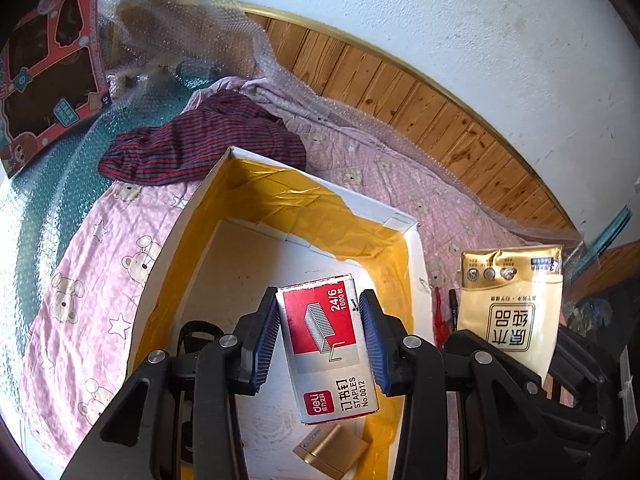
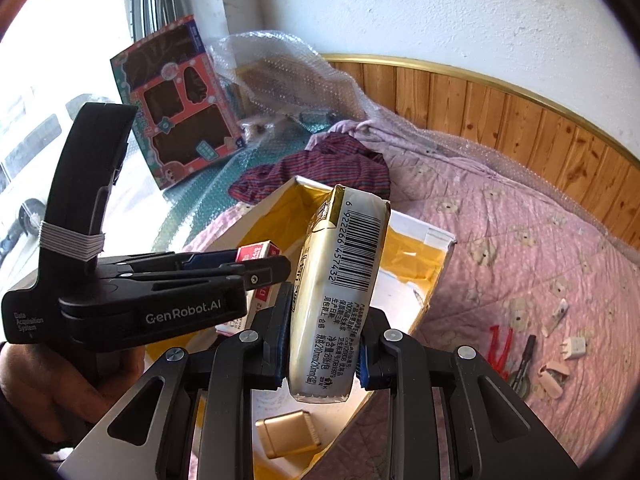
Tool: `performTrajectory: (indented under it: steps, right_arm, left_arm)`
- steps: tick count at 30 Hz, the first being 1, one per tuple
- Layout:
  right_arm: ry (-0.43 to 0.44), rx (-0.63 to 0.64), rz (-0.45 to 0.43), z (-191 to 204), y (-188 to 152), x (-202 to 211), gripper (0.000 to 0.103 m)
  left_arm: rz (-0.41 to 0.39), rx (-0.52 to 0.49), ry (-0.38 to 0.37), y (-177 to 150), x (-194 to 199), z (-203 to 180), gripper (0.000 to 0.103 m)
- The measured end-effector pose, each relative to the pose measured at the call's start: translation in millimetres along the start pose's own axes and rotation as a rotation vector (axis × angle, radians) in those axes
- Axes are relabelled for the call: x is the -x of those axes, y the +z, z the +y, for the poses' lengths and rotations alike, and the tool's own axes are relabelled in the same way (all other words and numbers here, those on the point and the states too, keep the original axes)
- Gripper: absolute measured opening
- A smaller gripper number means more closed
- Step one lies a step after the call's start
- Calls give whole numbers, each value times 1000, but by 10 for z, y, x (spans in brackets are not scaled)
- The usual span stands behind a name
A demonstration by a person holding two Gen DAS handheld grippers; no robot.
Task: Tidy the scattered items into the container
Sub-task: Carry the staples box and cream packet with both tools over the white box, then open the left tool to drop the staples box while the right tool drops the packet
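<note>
The left gripper (image 1: 322,334) clamps a staple box (image 1: 328,344) over the open cardboard box (image 1: 414,256); the right gripper (image 2: 323,354) grips a gold tissue pack (image 2: 340,288) above its right rim — a small gold box (image 2: 288,434) lies inside; bits (image 2: 554,374) scattered on the pink bedspread (image 2: 500,240), far right.

Two grippers are seen: the left gripper (image 1: 323,334) and the right gripper (image 2: 323,354). One staple box (image 1: 330,344), one tissue pack (image 2: 340,292), one container (image 1: 412,248) and one gold lighter-like block (image 2: 286,432) are counted. On the pink quilt (image 2: 500,240), one red clip (image 2: 498,346), one dark pen (image 2: 524,360) and about four small pale plugs (image 2: 574,346) are counted. One striped garment (image 1: 200,148) and one toy box (image 2: 176,100) are counted.
</note>
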State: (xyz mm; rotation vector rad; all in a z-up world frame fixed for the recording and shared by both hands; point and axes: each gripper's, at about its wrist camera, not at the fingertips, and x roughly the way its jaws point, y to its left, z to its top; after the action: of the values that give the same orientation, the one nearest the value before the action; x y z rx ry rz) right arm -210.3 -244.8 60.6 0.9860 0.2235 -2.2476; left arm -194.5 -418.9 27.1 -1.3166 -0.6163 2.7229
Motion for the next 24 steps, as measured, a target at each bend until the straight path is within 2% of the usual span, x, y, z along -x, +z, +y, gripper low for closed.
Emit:
performTrajectory:
  steps: [9,24]
  right_arm:
    - [33,28,72,-147,134,-315,27]
    - [60,113,236,-268,119,-822,27]
  left_arm:
    - [28,-45,42,180,-166,-34,41]
    - [103,-155,150,333,-697,-48,41]
